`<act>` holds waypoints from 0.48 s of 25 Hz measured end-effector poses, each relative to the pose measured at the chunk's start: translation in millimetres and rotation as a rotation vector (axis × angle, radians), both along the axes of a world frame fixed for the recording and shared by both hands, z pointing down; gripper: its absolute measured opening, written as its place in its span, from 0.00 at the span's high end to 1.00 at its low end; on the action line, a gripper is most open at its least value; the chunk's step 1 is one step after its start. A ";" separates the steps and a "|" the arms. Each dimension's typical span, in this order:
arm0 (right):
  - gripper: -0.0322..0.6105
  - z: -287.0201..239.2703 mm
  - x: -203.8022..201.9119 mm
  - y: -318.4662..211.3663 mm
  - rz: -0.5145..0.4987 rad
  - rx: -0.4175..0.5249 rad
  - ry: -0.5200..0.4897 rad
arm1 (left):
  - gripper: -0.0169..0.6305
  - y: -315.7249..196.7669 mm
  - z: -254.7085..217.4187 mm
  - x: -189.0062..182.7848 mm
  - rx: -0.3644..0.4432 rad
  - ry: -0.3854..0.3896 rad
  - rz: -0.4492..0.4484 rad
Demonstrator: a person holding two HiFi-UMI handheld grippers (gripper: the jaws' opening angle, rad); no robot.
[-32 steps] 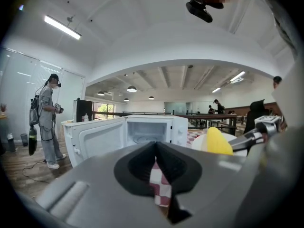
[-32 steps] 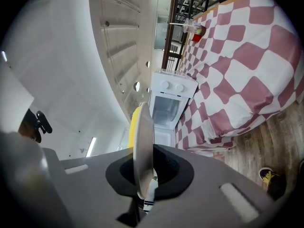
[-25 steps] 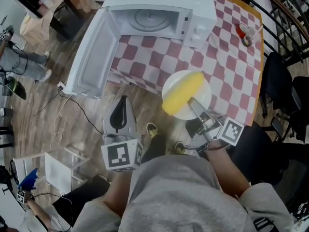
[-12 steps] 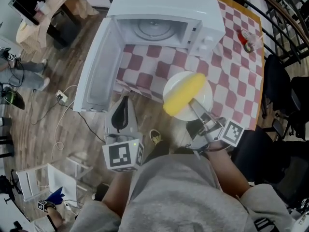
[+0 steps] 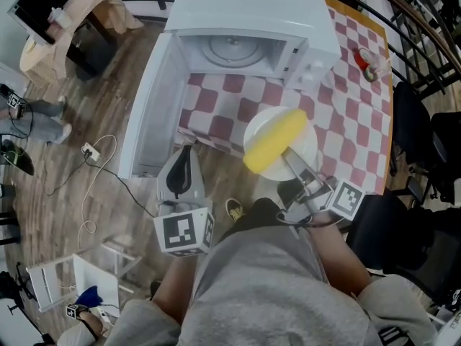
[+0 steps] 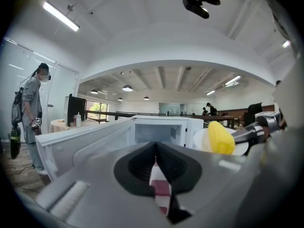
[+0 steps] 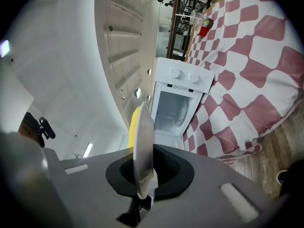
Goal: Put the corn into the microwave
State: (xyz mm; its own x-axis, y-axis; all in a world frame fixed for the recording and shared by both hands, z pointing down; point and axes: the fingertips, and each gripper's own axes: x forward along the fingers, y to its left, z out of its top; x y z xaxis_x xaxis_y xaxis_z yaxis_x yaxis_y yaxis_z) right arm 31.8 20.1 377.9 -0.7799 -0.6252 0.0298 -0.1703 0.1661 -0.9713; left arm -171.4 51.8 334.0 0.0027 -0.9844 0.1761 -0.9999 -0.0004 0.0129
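Corn: yellow cob, lying diagonally on white plate, 5 o'clock from microwave. Microwave: white, door open, turntable visible.

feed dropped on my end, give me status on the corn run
Right gripper shut on plate rim, corn lying on it, short of the microwave. Left gripper shut, empty. Door open, cavity mouth unobstructed.

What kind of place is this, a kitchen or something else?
Probably a large open hall, canteen-like, rather than a home kitchen: the microwave stands on a checked tablecloth, strip lights run along a high ceiling, and more tables stand far behind.
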 end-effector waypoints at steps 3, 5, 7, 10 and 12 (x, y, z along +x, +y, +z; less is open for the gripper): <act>0.94 -2.9 -4.9 -0.9 0.004 0.006 -0.004 | 0.96 -1.3 1.7 -8.0 -0.004 -0.001 -0.006; 0.94 -3.4 -8.1 -0.2 0.003 0.008 0.002 | 0.96 -0.6 3.6 -14.7 -0.009 -0.001 -0.013; 0.94 -4.2 -11.2 -0.3 0.004 0.008 0.004 | 0.96 0.3 6.0 -22.4 -0.015 0.002 -0.023; 0.94 -7.4 -14.8 0.6 0.005 0.007 -0.001 | 0.96 4.8 7.2 -32.4 -0.022 0.002 -0.043; 0.94 -8.8 -16.0 0.3 0.003 0.012 0.005 | 0.96 5.6 8.4 -35.5 -0.025 0.004 -0.047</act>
State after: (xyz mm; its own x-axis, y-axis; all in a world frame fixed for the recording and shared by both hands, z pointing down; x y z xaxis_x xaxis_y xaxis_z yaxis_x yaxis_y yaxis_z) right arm 15.7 20.3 369.1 -0.7779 -0.6279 0.0259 -0.1754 0.1774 -0.9684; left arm -206.8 57.4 342.3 -0.0431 -0.9786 0.2011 -0.9987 0.0473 0.0163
